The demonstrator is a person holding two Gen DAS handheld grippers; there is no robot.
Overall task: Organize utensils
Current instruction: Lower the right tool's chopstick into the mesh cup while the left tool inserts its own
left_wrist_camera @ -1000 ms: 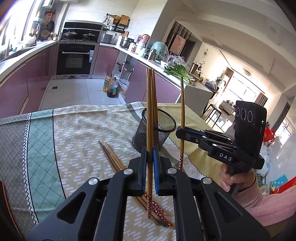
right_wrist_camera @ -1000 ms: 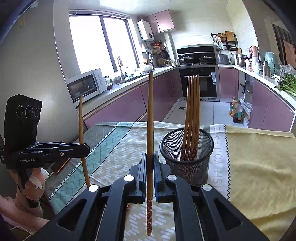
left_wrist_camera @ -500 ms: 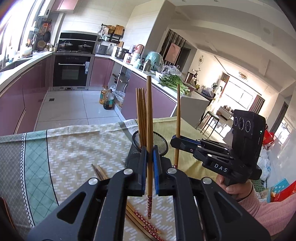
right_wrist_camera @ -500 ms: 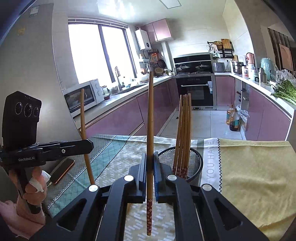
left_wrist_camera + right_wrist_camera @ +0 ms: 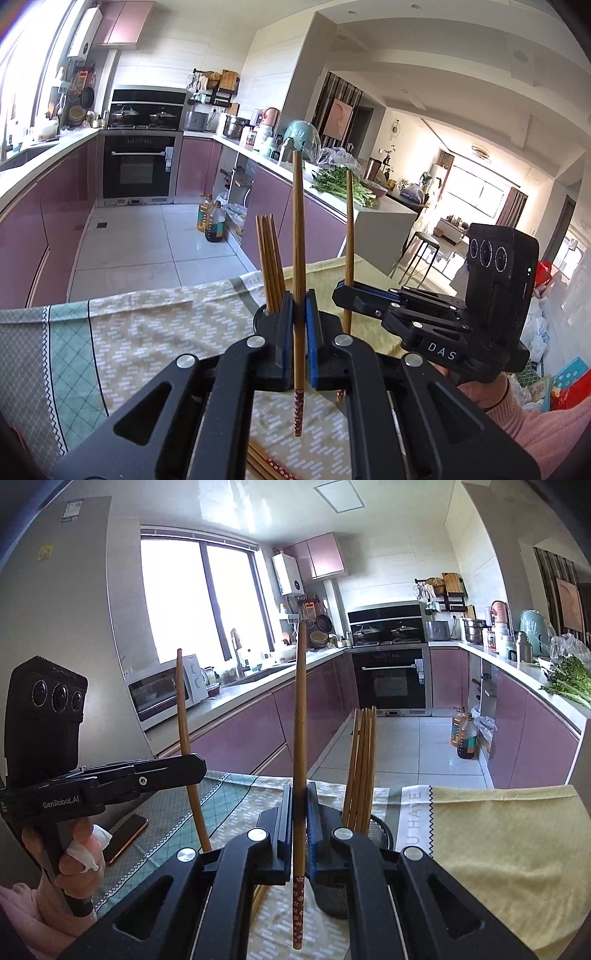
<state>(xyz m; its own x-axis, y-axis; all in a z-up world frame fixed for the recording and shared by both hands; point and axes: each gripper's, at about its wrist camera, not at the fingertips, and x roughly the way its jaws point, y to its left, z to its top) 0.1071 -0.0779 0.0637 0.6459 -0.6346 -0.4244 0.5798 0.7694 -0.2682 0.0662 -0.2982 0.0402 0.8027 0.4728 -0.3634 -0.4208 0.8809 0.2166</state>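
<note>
Both grippers are carrying a single chopstick each, held upright, long axis running nearly straight up and down. The left gripper [image 5: 299,345] is pinching its chopstick [image 5: 297,236] low on the shaft, the jaws pressed against the wood with the red patterned end hanging beneath. The right gripper [image 5: 299,829] is doing the same with the other chopstick [image 5: 300,716], patterned end also down.

The relation the coming move hangs on: the mesh holder [image 5: 376,830], already bearing a standing bundle of chopsticks [image 5: 364,760], is sitting on the counter [image 5: 509,845] just beyond and below both sets of jaws. From the right wrist it is lying slightly to the right of the held stick; from the left wrist only a sliver of rim [image 5: 260,314] is peeking out left of the jaws. Neither hand looks clearly nearer (the two are flanking it closely). More loose chopsticks [image 5: 269,465] are lying flat on the cloth under the left gripper.

Compared with a second ago, both grippers are riding higher: the holder is sinking lower in each view and is now largely hidden behind the jaws, while the grips on the sticks are looking unchanged.
</note>
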